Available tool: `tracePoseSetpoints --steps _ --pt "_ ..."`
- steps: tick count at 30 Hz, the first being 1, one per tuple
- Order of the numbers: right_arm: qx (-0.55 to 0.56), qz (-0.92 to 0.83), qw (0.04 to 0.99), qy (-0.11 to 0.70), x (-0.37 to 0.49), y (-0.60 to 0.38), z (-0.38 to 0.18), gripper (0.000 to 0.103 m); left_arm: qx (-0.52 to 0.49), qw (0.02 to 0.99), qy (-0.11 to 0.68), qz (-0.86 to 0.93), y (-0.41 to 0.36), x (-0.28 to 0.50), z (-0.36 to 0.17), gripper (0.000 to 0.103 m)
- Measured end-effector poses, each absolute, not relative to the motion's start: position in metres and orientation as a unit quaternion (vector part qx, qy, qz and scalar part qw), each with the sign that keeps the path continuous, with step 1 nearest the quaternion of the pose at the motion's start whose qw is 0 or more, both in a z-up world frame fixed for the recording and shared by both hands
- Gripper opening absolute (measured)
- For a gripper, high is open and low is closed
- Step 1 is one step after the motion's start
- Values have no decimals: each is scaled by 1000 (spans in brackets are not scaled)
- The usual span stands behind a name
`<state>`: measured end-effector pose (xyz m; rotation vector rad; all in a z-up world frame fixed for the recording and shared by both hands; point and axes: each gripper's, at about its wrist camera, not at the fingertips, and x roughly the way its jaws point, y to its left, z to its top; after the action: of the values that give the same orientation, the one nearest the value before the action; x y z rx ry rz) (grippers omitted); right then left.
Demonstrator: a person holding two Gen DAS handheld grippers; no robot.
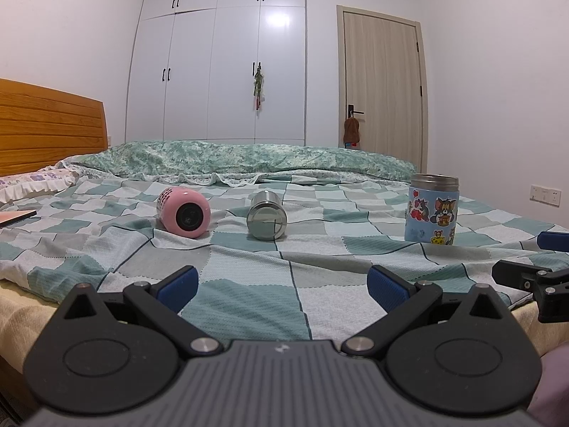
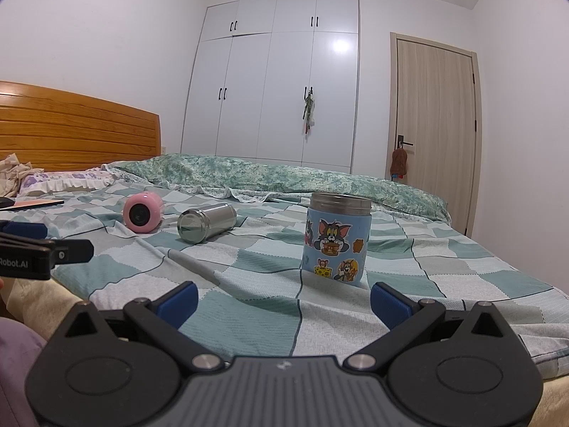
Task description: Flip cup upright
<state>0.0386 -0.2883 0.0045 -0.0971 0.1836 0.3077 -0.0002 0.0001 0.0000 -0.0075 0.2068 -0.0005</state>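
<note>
A pink cup [image 1: 184,212] [image 2: 143,212] lies on its side on the checked bedspread, base toward me. A steel cup [image 1: 267,216] [image 2: 205,222] lies on its side just right of it. A blue cartoon-sticker cup [image 1: 432,210] [image 2: 336,238] stands upright at the right. My left gripper [image 1: 282,286] is open and empty, low over the bed's near edge, well short of the lying cups. My right gripper [image 2: 283,300] is open and empty, just in front of the blue cup. Each gripper shows at the edge of the other's view.
The checked bedspread [image 1: 249,284] covers the bed. A folded green quilt [image 1: 249,160] lies along the far side. A wooden headboard [image 1: 46,124] and pillow [image 2: 60,181] are at the left. A flat pink item [image 2: 35,203] lies near the pillow. Wardrobe and door stand behind.
</note>
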Motion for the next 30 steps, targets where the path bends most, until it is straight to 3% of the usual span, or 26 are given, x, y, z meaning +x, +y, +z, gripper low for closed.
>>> tracePoseSetpoints --steps 30 --pt "-48 153 983 91 39 -288 5 103 -4 995 102 0 0 0 0 103"
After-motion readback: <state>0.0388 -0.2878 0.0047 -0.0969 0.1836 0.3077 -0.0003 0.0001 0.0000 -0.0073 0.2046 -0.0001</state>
